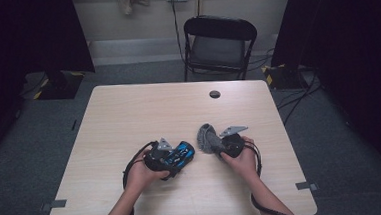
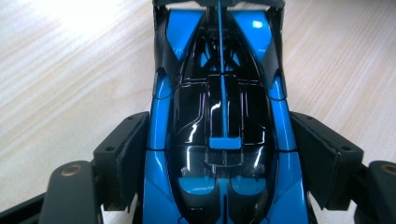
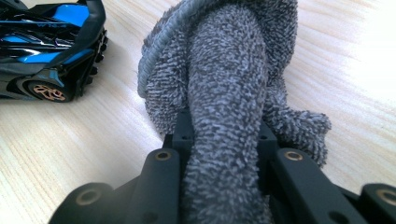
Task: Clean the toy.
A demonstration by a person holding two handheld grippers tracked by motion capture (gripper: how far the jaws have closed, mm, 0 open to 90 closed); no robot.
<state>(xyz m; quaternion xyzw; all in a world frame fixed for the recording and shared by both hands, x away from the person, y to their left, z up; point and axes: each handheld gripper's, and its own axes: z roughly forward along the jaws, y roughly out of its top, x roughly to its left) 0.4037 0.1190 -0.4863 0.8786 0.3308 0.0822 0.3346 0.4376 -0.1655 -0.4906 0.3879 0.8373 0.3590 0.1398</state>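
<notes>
A blue and black toy race car [image 2: 219, 93] lies on the wooden table [image 1: 128, 111]. My left gripper [image 2: 219, 140] is shut on it, one pad against each side of its body. In the high view the car [image 1: 185, 150] pokes out to the right of the left gripper [image 1: 179, 157]. My right gripper [image 3: 224, 126] is shut on a fold of a grey terry towel [image 3: 224, 60], which rises bunched above the jaws. From above, the towel [image 1: 206, 136] sits left of the right gripper [image 1: 218, 145]. The car's rear wheel [image 3: 46, 92] shows at the left of the right gripper view.
A black folding chair [image 1: 219, 40] stands beyond the table's far edge. A round dark cable hole [image 1: 214, 94] sits near the far middle of the tabletop. Cables [image 1: 298, 96] lie on the floor at the right.
</notes>
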